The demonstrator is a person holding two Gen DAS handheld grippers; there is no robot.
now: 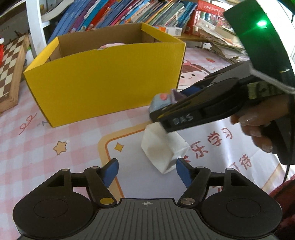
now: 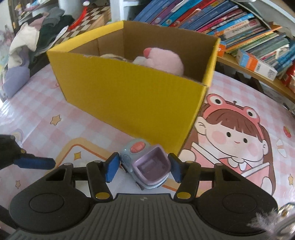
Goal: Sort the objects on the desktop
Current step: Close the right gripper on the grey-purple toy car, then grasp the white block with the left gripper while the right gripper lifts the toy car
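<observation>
A small blue toy car (image 2: 145, 166) with a purple tub and a pink button stands on the pink cartoon mat just before the yellow cardboard box (image 2: 129, 96). My right gripper (image 2: 143, 168) straddles it, and both blue pads touch its sides. The left wrist view shows this gripper (image 1: 166, 103) reaching in from the right over the car (image 1: 158, 103). A white block (image 1: 164, 147) lies on the mat below it, its near corner by my left gripper's right pad (image 1: 182, 171). My left gripper (image 1: 147, 170) is open and holds nothing. A pink plush (image 2: 162, 59) lies in the box (image 1: 110, 73).
Leaning books (image 1: 119, 13) fill the shelf behind the box, with stacked papers (image 1: 225, 42) at the right. A chessboard (image 1: 9, 64) stands at the left edge. Clothes (image 2: 27, 46) are piled at the far left. A hand (image 1: 258, 125) holds the right gripper.
</observation>
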